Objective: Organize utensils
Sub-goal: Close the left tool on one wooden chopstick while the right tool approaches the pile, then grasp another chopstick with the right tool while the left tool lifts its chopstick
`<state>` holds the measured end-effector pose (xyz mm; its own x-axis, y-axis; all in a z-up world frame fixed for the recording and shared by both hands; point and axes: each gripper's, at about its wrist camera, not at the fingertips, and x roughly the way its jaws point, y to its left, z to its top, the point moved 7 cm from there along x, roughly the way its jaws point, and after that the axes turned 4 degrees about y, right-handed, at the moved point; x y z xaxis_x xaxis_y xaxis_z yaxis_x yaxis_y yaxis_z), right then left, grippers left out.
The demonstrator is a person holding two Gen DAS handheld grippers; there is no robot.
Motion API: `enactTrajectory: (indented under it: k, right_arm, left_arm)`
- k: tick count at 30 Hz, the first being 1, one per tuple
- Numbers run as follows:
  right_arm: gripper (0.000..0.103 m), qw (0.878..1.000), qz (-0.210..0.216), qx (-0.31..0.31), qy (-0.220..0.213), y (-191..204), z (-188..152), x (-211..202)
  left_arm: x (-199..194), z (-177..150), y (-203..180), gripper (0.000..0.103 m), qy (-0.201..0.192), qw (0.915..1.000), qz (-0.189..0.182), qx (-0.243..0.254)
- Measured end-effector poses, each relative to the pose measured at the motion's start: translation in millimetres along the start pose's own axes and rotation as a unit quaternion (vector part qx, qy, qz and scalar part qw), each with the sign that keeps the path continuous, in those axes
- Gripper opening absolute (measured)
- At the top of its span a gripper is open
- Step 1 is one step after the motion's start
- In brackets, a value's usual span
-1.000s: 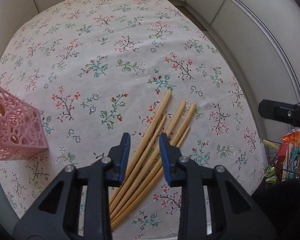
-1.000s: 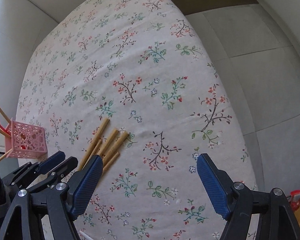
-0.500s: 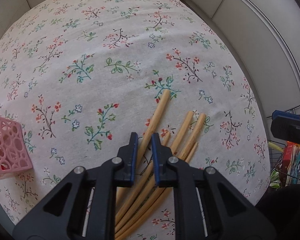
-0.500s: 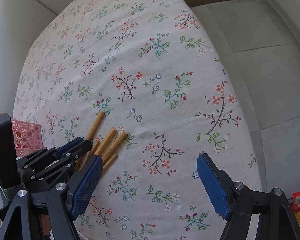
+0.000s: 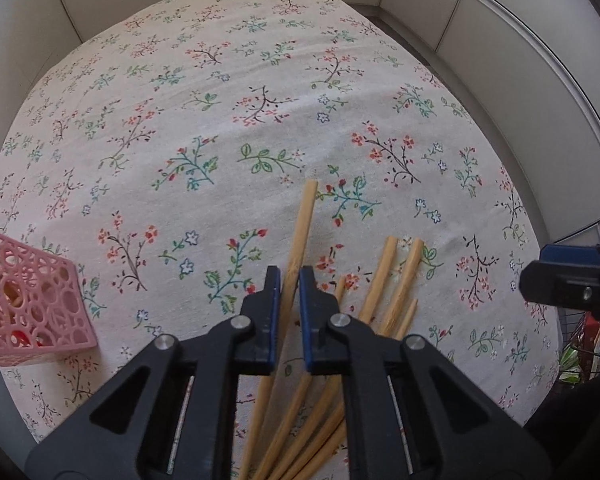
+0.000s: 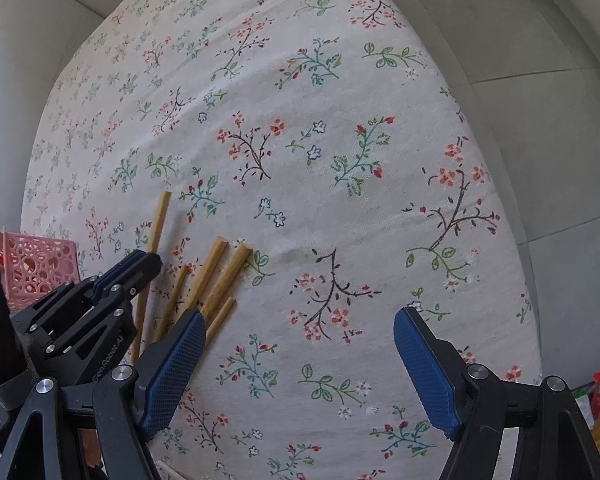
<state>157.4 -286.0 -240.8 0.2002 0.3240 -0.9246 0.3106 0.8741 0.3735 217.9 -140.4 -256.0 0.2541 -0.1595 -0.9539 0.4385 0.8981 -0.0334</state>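
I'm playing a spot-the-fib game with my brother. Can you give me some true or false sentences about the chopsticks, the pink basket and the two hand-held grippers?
1. The left hand-held gripper has its fingers closed around one wooden chopstick. True.
2. The right hand-held gripper is holding a chopstick. False: its fingers are wide apart with nothing between them.
3. The pink basket is at the left side of the table. True.
4. The flowery tablecloth is plain blue. False: it is pale with small flower sprigs.
5. All the chopsticks are in the basket. False: several loose chopsticks lie on the cloth.
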Motion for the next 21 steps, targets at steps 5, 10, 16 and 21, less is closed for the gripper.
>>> enactTrajectory:
  k: [5, 10, 16, 21]
  right_arm:
    - [0.082, 1.0, -0.01, -0.01, 0.013, 9.4, -2.6, 13.3]
    - [0.081, 0.999, -0.018, -0.018, 0.03, 20.1, -8.6, 31.0]
    - [0.063, 0.998, -0.019, -0.003, 0.068, 28.3, -17.7, 58.2]
    - [0.06, 0.996, -0.066, -0.031, 0.055, 44.5, -21.5, 62.6]
  left_arm:
    - [-18.1, -3.6, 5.5, 0.009, -0.012, 0.9999, 0.003, 0.003]
    - [-33.2, -12.0, 13.5, 0.009, -0.014, 0.9999, 0.006, 0.002]
    - [-42.8, -28.2, 17.3, 0.008, -0.011, 0.9998, 0.004, 0.014]
    - [-50.3, -36.2, 23.6, 0.008, -0.014, 0.9998, 0.001, 0.015]
